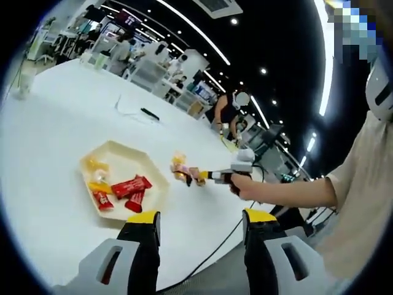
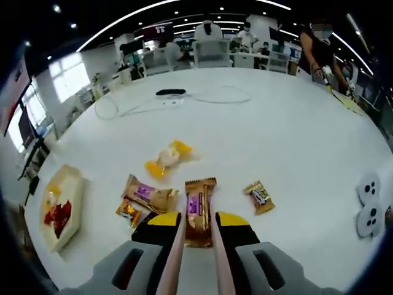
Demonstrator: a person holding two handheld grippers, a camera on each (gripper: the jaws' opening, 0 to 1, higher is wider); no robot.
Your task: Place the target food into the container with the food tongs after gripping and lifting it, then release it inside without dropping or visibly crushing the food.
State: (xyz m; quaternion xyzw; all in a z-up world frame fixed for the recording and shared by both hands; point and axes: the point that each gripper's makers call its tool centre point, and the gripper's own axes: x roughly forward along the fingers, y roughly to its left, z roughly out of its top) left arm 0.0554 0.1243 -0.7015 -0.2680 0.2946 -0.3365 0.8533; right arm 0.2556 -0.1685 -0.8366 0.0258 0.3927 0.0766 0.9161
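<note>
Five wrapped snacks (image 2: 199, 209) on white table (image 2: 282, 129) — open office; left jaws spread, right jaws pinching tongs (image 2: 195, 258).

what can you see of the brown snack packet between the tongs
The brown snack packet is a long foil-like wrapper with crimped ends and a purple label, lying flat on the white table. The pink tongs held in the right gripper straddle its near end, one tip along each side; it is not yet lifted.
</note>
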